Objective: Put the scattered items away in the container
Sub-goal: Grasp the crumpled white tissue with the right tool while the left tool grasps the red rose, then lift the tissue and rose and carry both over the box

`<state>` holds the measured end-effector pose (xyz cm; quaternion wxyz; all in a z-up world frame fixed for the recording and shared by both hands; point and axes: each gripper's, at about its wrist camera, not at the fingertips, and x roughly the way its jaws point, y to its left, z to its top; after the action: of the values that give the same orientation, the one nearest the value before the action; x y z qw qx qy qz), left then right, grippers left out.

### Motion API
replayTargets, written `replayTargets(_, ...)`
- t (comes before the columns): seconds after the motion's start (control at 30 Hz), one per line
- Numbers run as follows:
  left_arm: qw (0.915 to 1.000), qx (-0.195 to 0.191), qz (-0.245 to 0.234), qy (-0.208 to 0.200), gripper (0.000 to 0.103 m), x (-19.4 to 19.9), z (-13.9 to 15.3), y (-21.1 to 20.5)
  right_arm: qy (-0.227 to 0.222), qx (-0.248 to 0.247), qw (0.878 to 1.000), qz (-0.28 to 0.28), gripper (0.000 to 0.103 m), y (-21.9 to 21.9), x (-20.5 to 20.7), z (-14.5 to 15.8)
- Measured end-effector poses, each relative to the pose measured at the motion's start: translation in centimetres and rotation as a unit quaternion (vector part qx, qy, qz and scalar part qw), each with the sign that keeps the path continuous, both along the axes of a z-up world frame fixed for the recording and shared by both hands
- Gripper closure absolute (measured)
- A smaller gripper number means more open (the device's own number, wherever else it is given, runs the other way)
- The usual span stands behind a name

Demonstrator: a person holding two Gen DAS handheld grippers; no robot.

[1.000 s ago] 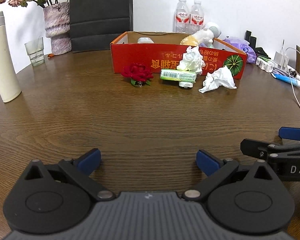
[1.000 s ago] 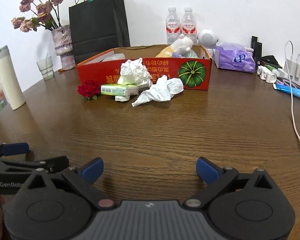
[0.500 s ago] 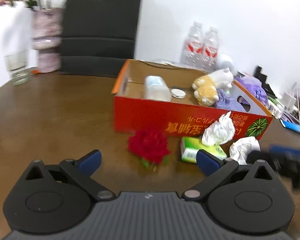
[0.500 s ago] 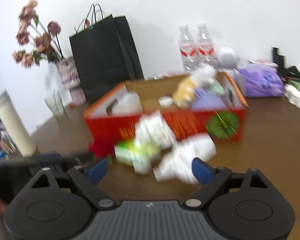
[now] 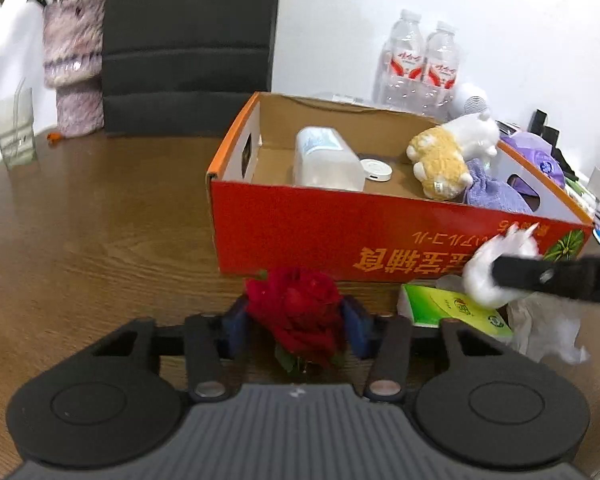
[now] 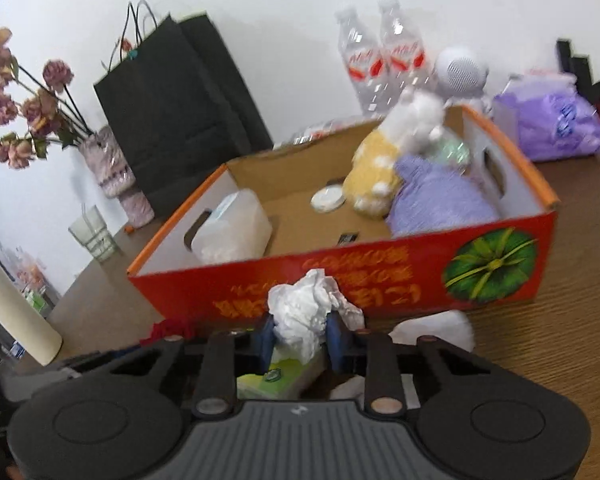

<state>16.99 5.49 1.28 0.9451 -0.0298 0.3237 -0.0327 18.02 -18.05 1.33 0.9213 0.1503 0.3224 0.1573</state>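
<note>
The red cardboard box [image 5: 320, 232] stands open on the wooden table and holds a plastic bottle, a plush toy and a purple cloth. My left gripper [image 5: 296, 322] is shut on the red rose [image 5: 296, 308] just in front of the box. My right gripper [image 6: 300, 338] is shut on a crumpled white tissue [image 6: 304, 308], which also shows in the left wrist view [image 5: 496, 272]. A green tissue pack [image 5: 452, 312] lies under it, also in the right wrist view [image 6: 280, 378]. A second crumpled tissue [image 6: 436, 328] lies on the table to the right.
A black paper bag [image 5: 188, 44], a vase with dried flowers [image 5: 74, 64] and a glass [image 5: 12, 132] stand at the back left. Two water bottles [image 5: 424, 68] stand behind the box. A purple pack [image 6: 556, 124] lies at the back right. A cream tumbler [image 6: 16, 320] stands left.
Both grippers have moved forward to the box front and closed: the left on the rose, the right on the upper crumpled tissue. Both were open over bare table one second ago.
</note>
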Motion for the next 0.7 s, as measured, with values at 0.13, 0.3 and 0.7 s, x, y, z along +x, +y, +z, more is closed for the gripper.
replayTargets(0.13, 0.9997, -0.002, 0.013, -0.018, 0.065, -0.8, 0.6, 0.2, -0.026, 0.003, 1.0, -0.003, 0.078, -0.8, -1.6, 0.5)
replayTargets(0.3, 0.9979, -0.019, 0.026, -0.056, 0.066, -3.9, 2.3, 0.6, -0.059, -0.064, 0.996, -0.006, 0.078, -0.2, -4.8, 1.3)
replayTargets(0.7, 0.9963, 0.005, 0.019, -0.084, 0.065, -19.2, 2.7, -3.6, -0.133, -0.179, 0.975, 0.01, 0.077, 0.0, -18.7, 2.4)
